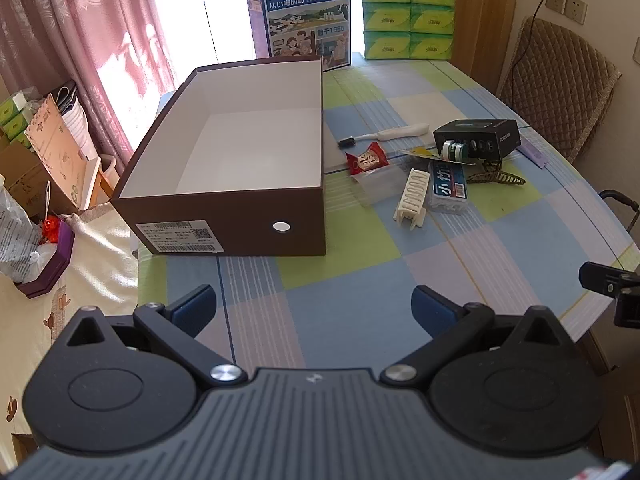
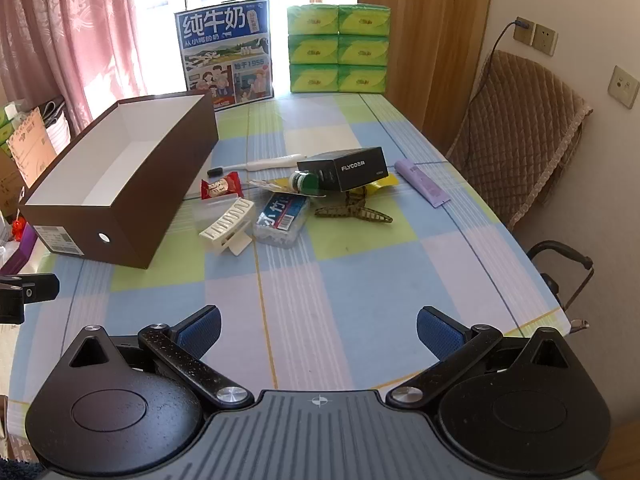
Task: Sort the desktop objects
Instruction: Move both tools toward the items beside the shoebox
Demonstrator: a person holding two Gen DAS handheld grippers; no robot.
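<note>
We hold both grippers low over the near edge of the checked blue, green and lilac tablecloth [image 2: 360, 280]. Left gripper [image 1: 314, 312]: jaws wide apart, nothing between them, blue pads [image 1: 194, 308] above bare cloth. Right gripper [image 2: 318, 332]: jaws likewise spread, holding nothing.

The open brown cardboard box with white lining [image 1: 240, 148] sits on the table's left side, a barcode label on its near end wall.

To its right lies the clutter, well apart from both grippers:
- white toothbrush with dark bristles [image 2: 264, 165], farthest back
- red snack wrapper [image 2: 222, 185], lying on a clear plastic case [image 1: 374, 188]
- cream ribbed hair clip [image 2: 228, 226], nearest to us
- clear blue-labelled floss-pick box [image 2: 282, 216], just beside the clip
- black rectangular FLYCO carton [image 2: 348, 168], with a small green-capped bottle [image 2: 306, 182] touching its near end
- patterned olive claw clip [image 2: 354, 208], in front of the carton
- lilac tube [image 2: 420, 182], farthest right

At the table's far end stand a blue milk carton case [image 2: 224, 52] and stacked green tissue packs [image 2: 338, 48].
</note>
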